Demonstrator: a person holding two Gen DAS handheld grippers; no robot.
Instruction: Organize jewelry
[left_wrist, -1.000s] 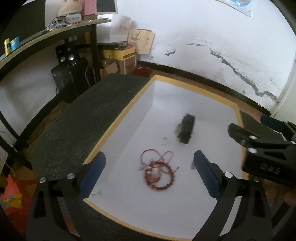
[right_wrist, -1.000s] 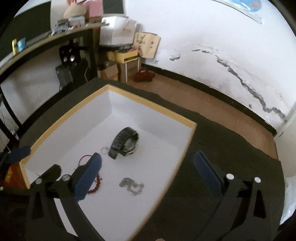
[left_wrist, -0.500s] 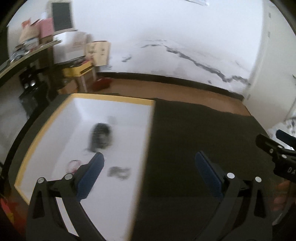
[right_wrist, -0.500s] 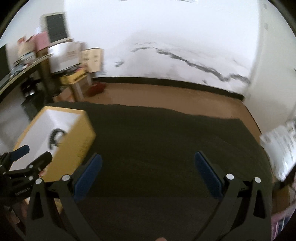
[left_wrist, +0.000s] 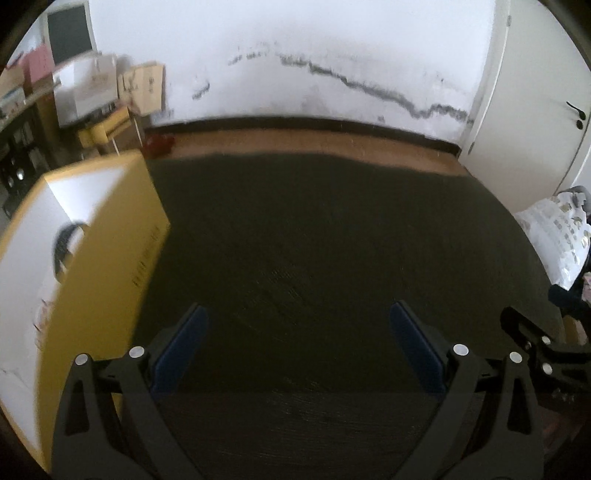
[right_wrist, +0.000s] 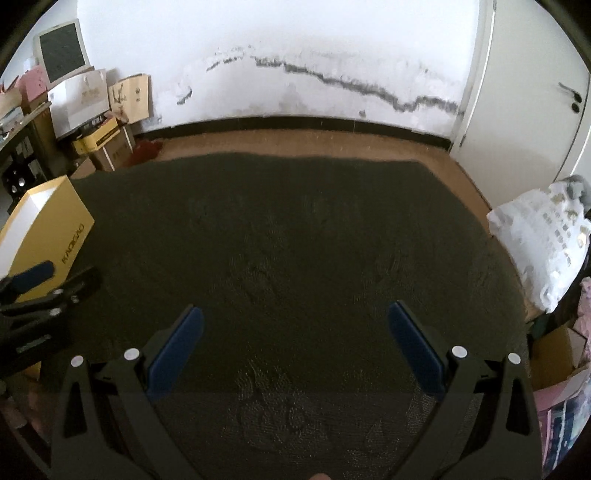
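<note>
Jewelry sits in the yellow-walled white-lined box (left_wrist: 92, 258) off to my left, nearer my left gripper (left_wrist: 299, 347); both grippers gape wide, empty, right gripper (right_wrist: 295, 343) farther away.

Black watch (left_wrist: 66, 245) (blurred, partly hidden) inside white-lined yellow box (left_wrist: 110, 266) on dark cloth

The counter (right_wrist: 295, 240) is covered in a dark, matt cloth with a rough, slightly fuzzy weave. The yellow box (left_wrist: 110, 258) looks like smooth cardboard, white and papery inside. Both grippers are matt black plastic with smooth blue pads (right_wrist: 413, 347) and shiny metal screw heads. The floor (right_wrist: 295, 144) looks like wood, and the wall (right_wrist: 295, 55) is chalky, scuffed paint.
</note>
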